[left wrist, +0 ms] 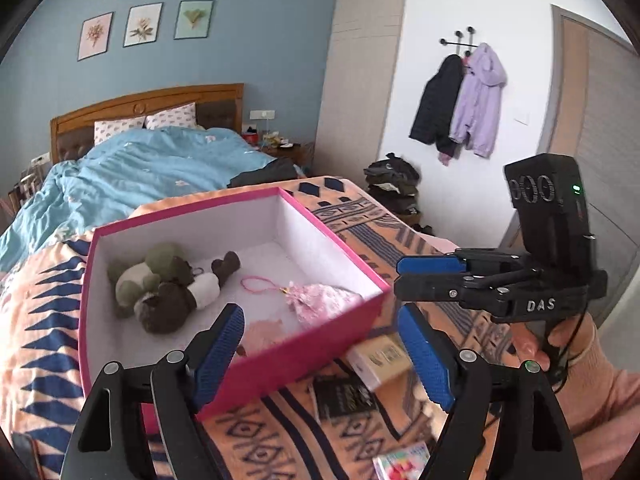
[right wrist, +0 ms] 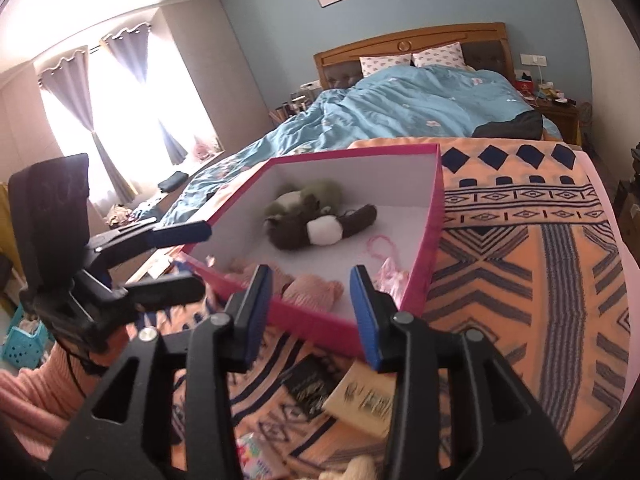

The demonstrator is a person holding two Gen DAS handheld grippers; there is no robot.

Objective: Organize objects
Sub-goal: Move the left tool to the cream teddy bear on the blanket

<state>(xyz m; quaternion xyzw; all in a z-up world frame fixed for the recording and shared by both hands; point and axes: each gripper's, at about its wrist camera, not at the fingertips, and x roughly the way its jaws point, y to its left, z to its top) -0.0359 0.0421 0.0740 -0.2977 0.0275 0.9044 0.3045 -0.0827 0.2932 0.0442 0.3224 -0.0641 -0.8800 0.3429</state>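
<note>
White letters "DAS" stand on the black body of the right gripper (left wrist: pixel 432 280), seen in the left wrist view to the right of the pink box (left wrist: pixel 236 364). Print on the black card (left wrist: pixel 344 398) and the cream box (left wrist: pixel 378 356) just in front of the pink box is too blurred to read.

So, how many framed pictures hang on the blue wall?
3, in a row above the headboard: left, middle, right. None seems hidden.
</note>
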